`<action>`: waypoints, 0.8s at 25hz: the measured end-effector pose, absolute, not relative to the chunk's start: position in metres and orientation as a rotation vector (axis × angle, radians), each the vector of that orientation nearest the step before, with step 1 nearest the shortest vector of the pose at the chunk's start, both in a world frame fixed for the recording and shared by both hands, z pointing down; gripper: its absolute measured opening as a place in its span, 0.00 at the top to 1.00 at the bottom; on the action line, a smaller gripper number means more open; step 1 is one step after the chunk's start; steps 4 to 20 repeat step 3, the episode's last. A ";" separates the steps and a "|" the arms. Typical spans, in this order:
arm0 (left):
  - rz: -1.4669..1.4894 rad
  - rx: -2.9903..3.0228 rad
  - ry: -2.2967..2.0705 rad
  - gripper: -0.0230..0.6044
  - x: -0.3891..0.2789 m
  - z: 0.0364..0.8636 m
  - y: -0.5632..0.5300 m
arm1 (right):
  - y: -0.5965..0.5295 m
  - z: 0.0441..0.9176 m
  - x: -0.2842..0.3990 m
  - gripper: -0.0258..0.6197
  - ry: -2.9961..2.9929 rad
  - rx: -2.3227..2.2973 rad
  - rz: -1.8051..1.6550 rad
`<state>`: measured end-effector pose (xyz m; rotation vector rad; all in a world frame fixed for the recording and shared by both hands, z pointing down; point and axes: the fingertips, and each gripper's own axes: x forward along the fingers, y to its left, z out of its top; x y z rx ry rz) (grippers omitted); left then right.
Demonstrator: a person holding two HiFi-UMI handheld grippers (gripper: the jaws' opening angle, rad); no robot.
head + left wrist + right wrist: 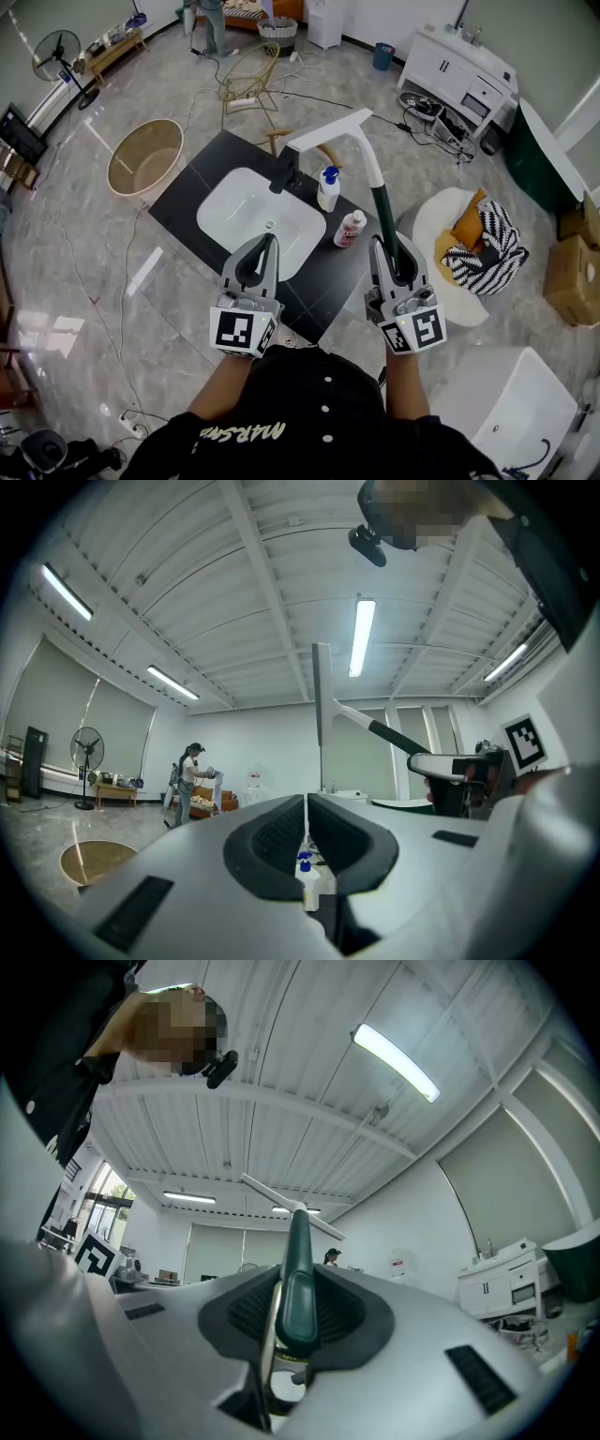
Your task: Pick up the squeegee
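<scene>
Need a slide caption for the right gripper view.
Right gripper shut on the squeegee handle, blade up against the ceiling.

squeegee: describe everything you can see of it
The squeegee has a dark green handle, a white neck and a long pale blade bar, plastic by the look. It is off the counter, angled up and away from the person, blade end highest. Only the right claw touches it, shut on the handle's lower end.
</scene>
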<state>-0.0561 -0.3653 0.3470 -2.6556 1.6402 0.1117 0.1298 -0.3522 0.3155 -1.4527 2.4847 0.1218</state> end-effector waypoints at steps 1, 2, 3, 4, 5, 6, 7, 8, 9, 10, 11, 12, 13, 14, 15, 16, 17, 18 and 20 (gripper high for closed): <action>0.113 -2.656 1.639 0.93 -0.056 0.346 -0.365 | -0.352 0.315 0.130 0.83 2.484 -1.453 0.121; 0.114 -2.657 1.638 0.93 -0.056 0.346 -0.365 | -0.352 0.315 0.130 0.83 2.483 -1.454 0.121; 0.115 -2.657 1.637 0.93 -0.056 0.345 -0.364 | -0.351 0.314 0.130 0.83 2.483 -1.454 0.121; 0.115 -2.657 1.637 0.93 -0.056 0.345 -0.364 | -0.351 0.314 0.130 0.83 2.483 -1.454 0.121; 0.115 -2.657 1.637 0.93 -0.056 0.345 -0.364 | -0.351 0.314 0.130 0.83 2.483 -1.454 0.121; 0.115 -2.657 1.637 0.93 -0.056 0.345 -0.364 | -0.351 0.314 0.130 0.83 2.483 -1.454 0.121; 0.115 -2.657 1.637 0.93 -0.056 0.345 -0.364 | -0.351 0.314 0.130 0.83 2.483 -1.454 0.121; 0.115 -2.657 1.637 0.93 -0.056 0.345 -0.364 | -0.351 0.314 0.130 0.83 2.483 -1.454 0.121; 0.115 -2.657 1.637 0.93 -0.056 0.345 -0.364 | -0.351 0.314 0.130 0.83 2.483 -1.454 0.121; 0.115 -2.657 1.637 0.93 -0.056 0.345 -0.364 | -0.351 0.314 0.130 0.83 2.483 -1.454 0.121; 0.115 -2.657 1.637 0.93 -0.056 0.345 -0.364 | -0.351 0.314 0.130 0.83 2.483 -1.454 0.121; 0.115 -2.657 1.637 0.93 -0.056 0.345 -0.364 | -0.351 0.314 0.130 0.83 2.483 -1.454 0.121; 0.115 -2.657 1.637 0.93 -0.056 0.345 -0.364 | -0.351 0.314 0.130 0.83 2.483 -1.454 0.121; 0.115 -2.657 1.637 0.93 -0.056 0.345 -0.364 | -0.351 0.314 0.130 0.83 2.483 -1.454 0.121; 0.115 -2.657 1.637 0.93 -0.056 0.345 -0.364 | -0.351 0.314 0.130 0.83 2.483 -1.454 0.121; 0.115 -2.657 1.637 0.93 -0.056 0.345 -0.364 | -0.351 0.314 0.130 0.83 2.483 -1.454 0.121; 0.115 -2.657 1.637 0.93 -0.056 0.345 -0.364 | -0.351 0.314 0.130 0.83 2.483 -1.454 0.121; 0.115 -2.657 1.637 0.93 -0.056 0.345 -0.364 | -0.351 0.314 0.130 0.83 2.483 -1.454 0.121; 0.115 -2.657 1.637 0.93 -0.056 0.345 -0.364 | -0.351 0.314 0.130 0.83 2.483 -1.454 0.121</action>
